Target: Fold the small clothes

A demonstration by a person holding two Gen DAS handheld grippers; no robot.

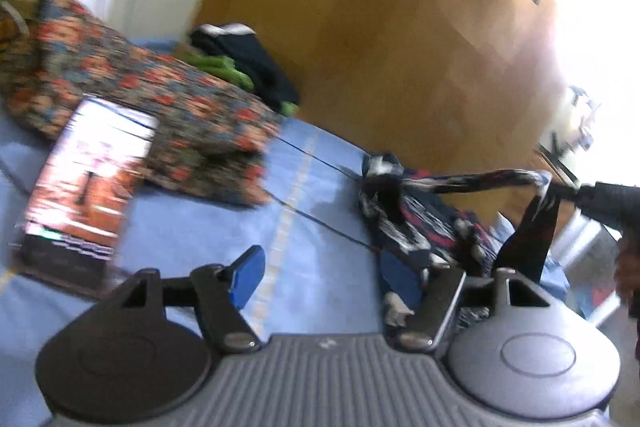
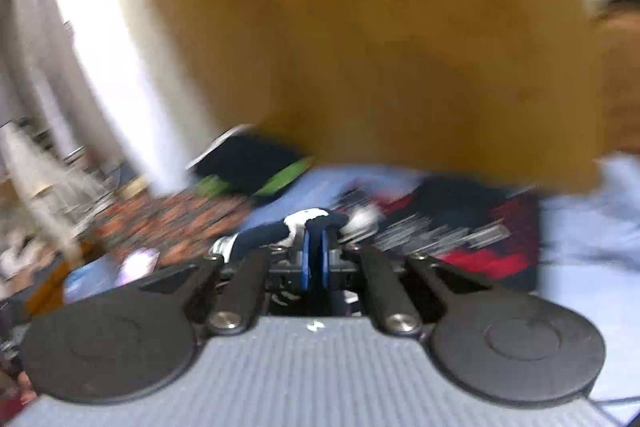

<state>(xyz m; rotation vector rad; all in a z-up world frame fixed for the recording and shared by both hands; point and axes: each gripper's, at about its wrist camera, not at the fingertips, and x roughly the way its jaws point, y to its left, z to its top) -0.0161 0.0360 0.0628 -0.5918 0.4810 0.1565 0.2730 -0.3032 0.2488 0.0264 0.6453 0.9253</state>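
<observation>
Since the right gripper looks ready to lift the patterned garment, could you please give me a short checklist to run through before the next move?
1. Right gripper clamped on cloth: ok, its blue pads are shut on a dark and white strip of the patterned garment.
2. Left gripper free: ok, jaws open, nothing pinched, though cloth lies against one finger.
3. Garment clear of the bedsheet: not ok, most of it lies bunched on the sheet.
4. Garment spread flat for folding: not ok, the held strip is twisted.
5. Nearby clutter: ok, the floral cushion and book lie apart from the garment.
6. Which edge is gripped: cannot tell, too blurred.
</observation>
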